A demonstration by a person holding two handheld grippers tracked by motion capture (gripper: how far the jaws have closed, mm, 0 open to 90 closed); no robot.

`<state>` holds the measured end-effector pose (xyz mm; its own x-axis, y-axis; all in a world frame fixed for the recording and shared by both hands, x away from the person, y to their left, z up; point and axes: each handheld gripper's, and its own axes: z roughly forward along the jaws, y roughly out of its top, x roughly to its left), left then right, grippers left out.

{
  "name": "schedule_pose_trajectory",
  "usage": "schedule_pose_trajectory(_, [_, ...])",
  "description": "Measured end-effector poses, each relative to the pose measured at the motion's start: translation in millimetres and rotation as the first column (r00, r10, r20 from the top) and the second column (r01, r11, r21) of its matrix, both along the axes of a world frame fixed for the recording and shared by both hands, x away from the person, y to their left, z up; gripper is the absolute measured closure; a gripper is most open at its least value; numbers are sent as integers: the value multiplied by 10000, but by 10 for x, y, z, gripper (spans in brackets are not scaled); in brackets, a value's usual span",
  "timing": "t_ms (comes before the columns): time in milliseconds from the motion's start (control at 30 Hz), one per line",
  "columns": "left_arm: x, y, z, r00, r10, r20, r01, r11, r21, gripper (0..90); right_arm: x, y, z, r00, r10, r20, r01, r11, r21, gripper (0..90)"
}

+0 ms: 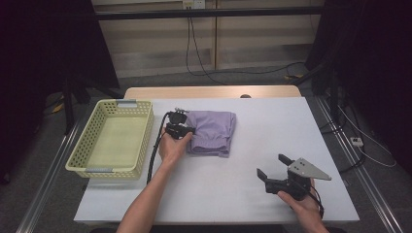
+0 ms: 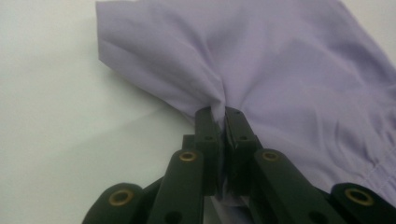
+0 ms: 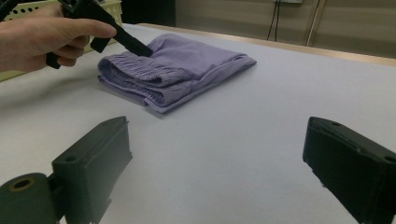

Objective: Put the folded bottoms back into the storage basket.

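From the high view, my left gripper [image 1: 190, 130] sits at the left edge of the folded purple garment [image 1: 214, 130], which lies near the middle of the white table [image 1: 272, 141], just right of the yellow basket [image 1: 116, 138]. My left hand [image 1: 172, 145] wraps the handle, and the black cable [image 1: 154, 155] trails back beside my forearm. My right gripper [image 1: 273, 167] is well apart from the cloth, low at the table's right side, with its 2 jaws spread and its grey three-cornered plate [image 1: 306, 169] on top.

In the left gripper view, my left gripper [image 2: 222, 119] has its 2 black jaws pressed together on a pinch of the purple garment [image 2: 289, 70]. The cloth gathers into creases that run into the pinch, and the white table [image 2: 56, 130] shows to the left of it.

In the right gripper view, my right gripper [image 3: 217, 140] is wide open, 1 jaw at the lower left and 1 at the lower right, with bare table [image 3: 261, 107] between them. Farther off, the purple garment [image 3: 187, 65] lies folded, its gathered waistband towards me. My left hand [image 3: 42, 35] holds the left gripper [image 3: 142, 50] with its tips on the top of the cloth, and a corner of the yellow basket [image 3: 23, 9] shows behind that hand.
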<state>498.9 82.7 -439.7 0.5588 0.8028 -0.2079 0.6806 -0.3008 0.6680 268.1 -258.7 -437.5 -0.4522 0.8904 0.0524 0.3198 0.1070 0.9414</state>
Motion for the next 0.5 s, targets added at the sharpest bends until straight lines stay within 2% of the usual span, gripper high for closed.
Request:
schedule_pose_trajectory(100, [-12, 16, 73, 9991, -298, 289, 299, 9995, -59, 857, -2, 7, -1, 10000, 32, 16, -32, 10000, -28, 73])
schedule_pose_trajectory(233, [-16, 29, 160, 9978, -411, 525, 416, 9991, -96, 857, 0, 17, -5, 10000, 47, 0, -47, 10000, -87, 73])
schedule_pose_trajectory(300, [-18, 33, 204, 9968, -445, 669, 462, 9986, -250, 857, -1, 18, -4, 10000, 70, 5, -70, 9999, -84, 73])
schedule_pose_trajectory(500, [-77, 0, 344, 9893, -680, 1291, 716, 9972, -233, 858, 1, 8, -5, 10000, 20, 7, -20, 10000, -38, 73])
